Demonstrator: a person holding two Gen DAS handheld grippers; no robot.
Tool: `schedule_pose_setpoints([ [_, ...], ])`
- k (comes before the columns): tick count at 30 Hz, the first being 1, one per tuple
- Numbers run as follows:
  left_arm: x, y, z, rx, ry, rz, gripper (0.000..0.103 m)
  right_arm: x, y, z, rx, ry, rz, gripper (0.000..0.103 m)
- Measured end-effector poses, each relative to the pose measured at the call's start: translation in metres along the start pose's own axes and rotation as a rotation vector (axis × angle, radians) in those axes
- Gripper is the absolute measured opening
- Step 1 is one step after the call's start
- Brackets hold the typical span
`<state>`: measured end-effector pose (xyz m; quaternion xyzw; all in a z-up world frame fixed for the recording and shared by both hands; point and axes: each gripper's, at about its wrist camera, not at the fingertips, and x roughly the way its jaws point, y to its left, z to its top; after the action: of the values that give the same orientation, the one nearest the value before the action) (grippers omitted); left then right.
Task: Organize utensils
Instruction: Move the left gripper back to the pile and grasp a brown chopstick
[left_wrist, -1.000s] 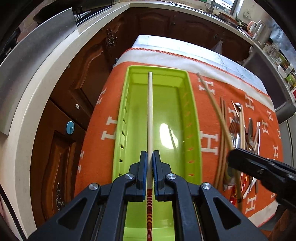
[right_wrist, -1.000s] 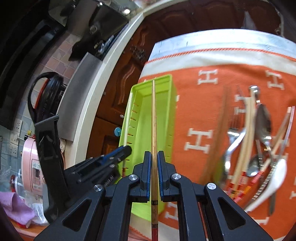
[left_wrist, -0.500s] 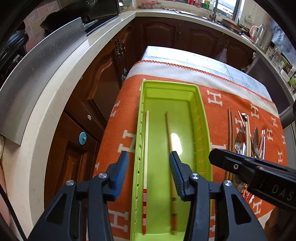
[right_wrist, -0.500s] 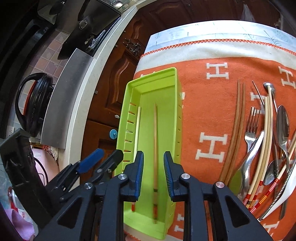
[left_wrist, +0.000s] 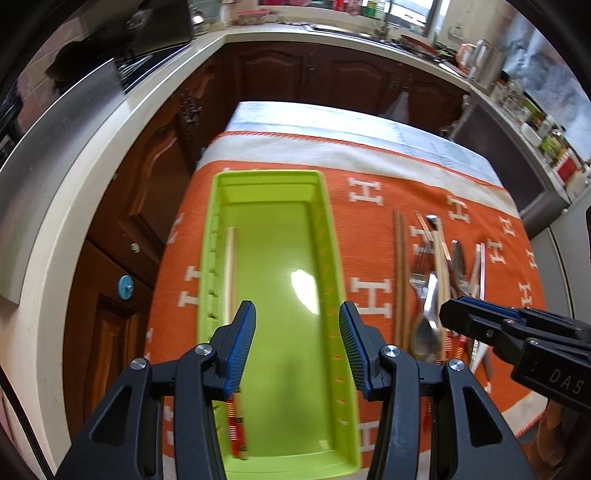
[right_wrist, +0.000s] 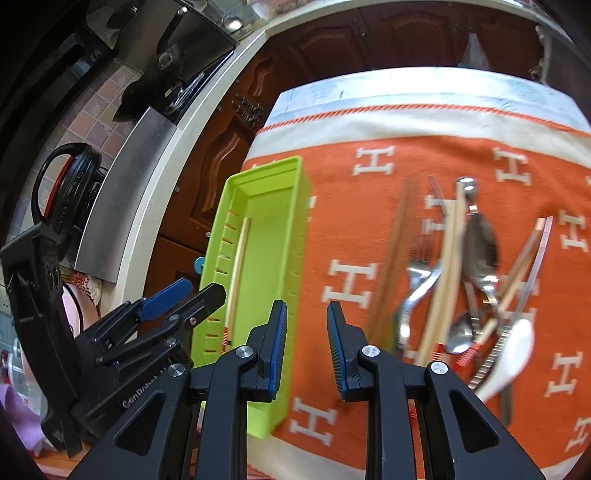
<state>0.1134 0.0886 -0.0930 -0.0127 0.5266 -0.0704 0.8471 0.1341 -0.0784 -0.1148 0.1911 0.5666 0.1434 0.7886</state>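
A lime green tray (left_wrist: 317, 199) lies lengthwise on the orange cloth; it also shows in the right wrist view (right_wrist: 295, 221). A pale chopstick (left_wrist: 231, 266) lies along the tray's left wall, also seen in the right wrist view (right_wrist: 238, 266). My left gripper (left_wrist: 297, 347) is open and empty above the tray's near half. My right gripper (right_wrist: 304, 347) is open and empty over the tray's right edge and the cloth. A pile of utensils (left_wrist: 439, 280) lies to the right: brown chopsticks (right_wrist: 395, 254), a fork (right_wrist: 415, 291), spoons (right_wrist: 480, 240), a white spoon (right_wrist: 513, 354).
The orange cloth (left_wrist: 369, 295) with white H marks covers a small table with a white band at the far end. Dark wooden cabinets (left_wrist: 147, 192) and a pale counter (left_wrist: 74, 184) run along the left. The right gripper's body (left_wrist: 517, 332) shows in the left wrist view.
Both grippers opened and let go of their chopsticks into the tray, then drew back and up. The right gripper has since swung right, toward the utensil pile.
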Motion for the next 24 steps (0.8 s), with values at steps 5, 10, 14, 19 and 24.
schedule_pose_setpoints([
  [5,-0.001,-0.022,0.001,0.038,0.002,-0.055,0.046,-0.029,-0.024,-0.012,0.002,-0.045,-0.036,0.022],
  [10,0.006,-0.044,0.004,0.076,0.017,-0.106,0.046,-0.047,-0.046,-0.025,0.017,-0.074,-0.061,0.022],
  [14,0.019,-0.061,0.008,0.111,0.027,-0.139,0.038,-0.052,-0.060,-0.033,0.036,-0.081,-0.060,0.022],
  [19,0.044,-0.077,0.015,0.153,0.036,-0.136,0.036,-0.048,-0.075,-0.037,0.072,-0.077,-0.045,0.022],
  [24,0.078,-0.083,0.018,0.156,0.122,-0.181,0.013,-0.038,-0.085,-0.039,0.098,-0.061,-0.032,0.022],
])
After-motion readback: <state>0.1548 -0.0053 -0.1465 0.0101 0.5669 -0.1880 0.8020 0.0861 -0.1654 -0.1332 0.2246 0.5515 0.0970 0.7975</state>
